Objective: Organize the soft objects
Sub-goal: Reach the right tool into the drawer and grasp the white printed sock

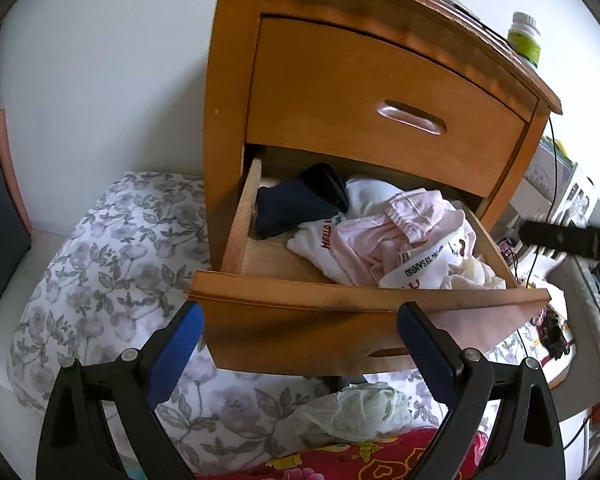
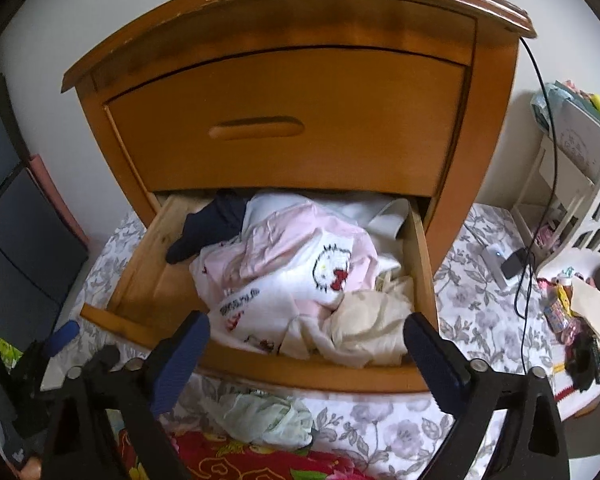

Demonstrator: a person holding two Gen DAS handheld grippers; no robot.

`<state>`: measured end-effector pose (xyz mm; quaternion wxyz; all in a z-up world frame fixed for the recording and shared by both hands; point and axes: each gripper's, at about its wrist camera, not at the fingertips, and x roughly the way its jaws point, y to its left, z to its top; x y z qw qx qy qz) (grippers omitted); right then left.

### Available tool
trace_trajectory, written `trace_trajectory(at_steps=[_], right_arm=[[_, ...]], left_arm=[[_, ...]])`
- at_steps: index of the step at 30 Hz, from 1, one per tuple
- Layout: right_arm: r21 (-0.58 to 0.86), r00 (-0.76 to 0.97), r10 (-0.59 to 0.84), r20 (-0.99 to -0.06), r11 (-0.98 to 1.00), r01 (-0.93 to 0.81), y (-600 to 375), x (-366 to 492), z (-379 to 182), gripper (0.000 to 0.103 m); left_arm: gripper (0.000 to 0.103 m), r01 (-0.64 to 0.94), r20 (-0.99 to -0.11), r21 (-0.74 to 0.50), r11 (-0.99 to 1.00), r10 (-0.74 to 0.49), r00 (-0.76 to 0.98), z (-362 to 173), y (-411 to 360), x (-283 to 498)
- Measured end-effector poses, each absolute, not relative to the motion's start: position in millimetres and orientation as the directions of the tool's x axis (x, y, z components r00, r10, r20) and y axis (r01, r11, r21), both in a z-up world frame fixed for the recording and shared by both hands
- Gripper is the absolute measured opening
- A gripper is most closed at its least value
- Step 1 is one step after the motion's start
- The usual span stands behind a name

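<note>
A wooden nightstand's lower drawer point(image 1: 364, 300) point(image 2: 300, 374) stands pulled open. It holds a heap of soft clothes: a pink and white Hello Kitty garment point(image 1: 384, 240) point(image 2: 300, 268), a navy piece point(image 1: 296, 204) point(image 2: 204, 228) at the back left, and cream fabric point(image 2: 368, 328) at the front right. A pale green lacy garment point(image 1: 352, 408) point(image 2: 268, 420) lies on the bed below the drawer front. My left gripper point(image 1: 300, 332) is open and empty before the drawer front. My right gripper point(image 2: 308, 344) is open and empty over the drawer's front edge.
The upper drawer point(image 1: 384, 108) point(image 2: 284, 120) is shut. A floral sheet point(image 1: 112, 264) point(image 2: 484, 320) and a red patterned blanket point(image 1: 340, 460) point(image 2: 252, 460) cover the bed. A bottle point(image 1: 524, 38) stands on the nightstand. Cables, a white basket point(image 2: 596, 208) and small clutter sit at the right.
</note>
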<state>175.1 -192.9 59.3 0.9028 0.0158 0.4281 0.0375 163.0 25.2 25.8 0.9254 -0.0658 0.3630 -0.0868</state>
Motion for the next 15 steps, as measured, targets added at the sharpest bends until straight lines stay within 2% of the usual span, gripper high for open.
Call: trace_trajectory(at_steps=[5,7,11,15], right_arm=[[0.080,0.623,0.098,-0.776,0.995,-0.057,-190,197,59,0.094],[0.057,0.616,0.082,-0.783,0.997,-0.061,-185,207,55,0.084],[0.073,0.571,0.099,-0.815,0.995,-0.068,-178,226,37,0.076],[0.134,0.537,0.145,-0.831,0.989,-0.060,-176,239,23,0.062]], left_arm=[[0.097,0.144,-0.664,-0.195,0.970,-0.239,0.709,21,21,167],[0.097,0.153,-0.666,-0.202,0.967,-0.250,0.703,20,20,168],[0.097,0.170,-0.670,-0.219,0.961,-0.275,0.689,15,20,169],[0.097,0.168,-0.674,-0.228,0.959,-0.280,0.683,13,21,170]])
